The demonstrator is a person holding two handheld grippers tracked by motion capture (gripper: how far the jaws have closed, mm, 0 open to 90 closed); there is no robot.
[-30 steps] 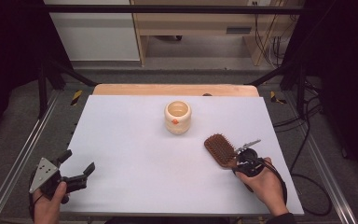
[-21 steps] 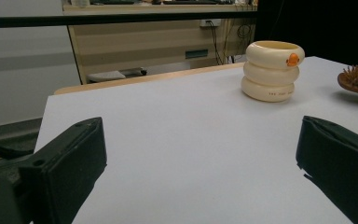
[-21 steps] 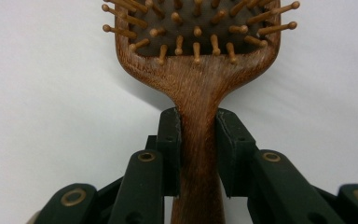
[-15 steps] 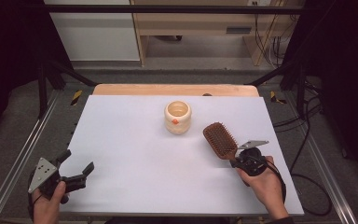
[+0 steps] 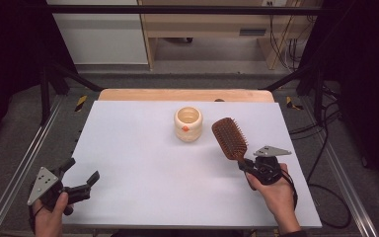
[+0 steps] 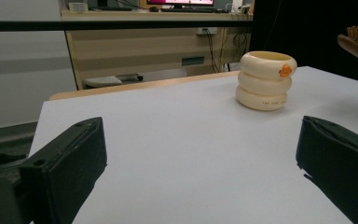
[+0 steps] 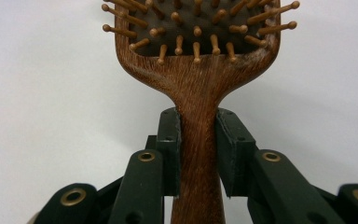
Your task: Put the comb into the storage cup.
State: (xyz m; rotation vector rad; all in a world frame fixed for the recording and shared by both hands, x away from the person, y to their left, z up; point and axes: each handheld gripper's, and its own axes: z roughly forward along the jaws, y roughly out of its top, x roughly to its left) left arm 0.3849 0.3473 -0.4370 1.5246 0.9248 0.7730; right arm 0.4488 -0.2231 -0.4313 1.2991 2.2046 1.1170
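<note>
Right hand-held gripper clamped on the handle of a wooden hairbrush, pads pressing both sides of the neck just below the bristle head, as seen in the right gripper view. Brush raised off the white surface, bristles up, head angled toward the cream cup, near it but apart. Left hand-held gripper open and empty, low at the near left corner, well apart from cup and brush; same cup seen across the surface between its jaws.

Likely step: carrying the brush to the cup and standing it inside. To do it well: keep the grip firm on the narrow neck so the heavy head cannot swing; tip the brush toward upright before reaching the rim; decide which end goes in, since the handle sits inside the jaws and the head looks about as wide as the mouth; come down over the centre, not the near wall, as the cup looks light and could topple; steady the cup with the free gripper if needed; release only once the brush rests on the bottom
</note>
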